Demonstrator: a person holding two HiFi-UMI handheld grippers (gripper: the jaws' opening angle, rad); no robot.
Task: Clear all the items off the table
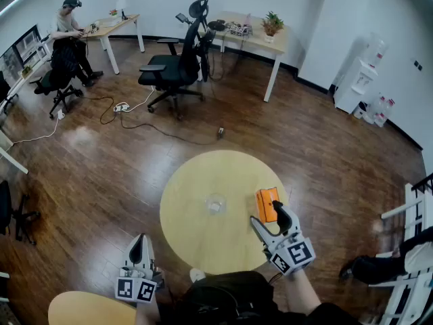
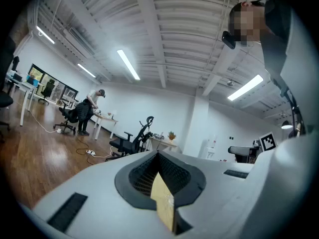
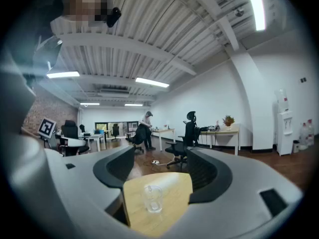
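My right gripper (image 1: 269, 222), jaws apart, beside a rectangular orange box (image 1: 267, 204) pointing away from me; clear glass (image 1: 215, 204) upright; left gripper (image 1: 139, 241) closed.

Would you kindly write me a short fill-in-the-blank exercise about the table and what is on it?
1. The table has a ___ top.
2. The box beside the right gripper is ___ in colour.
3. The right gripper's jaws stand ___, with nothing held between them.
4. Ahead of them, mid-table, stands a clear ___.

Missing words: round; orange; apart; glass.
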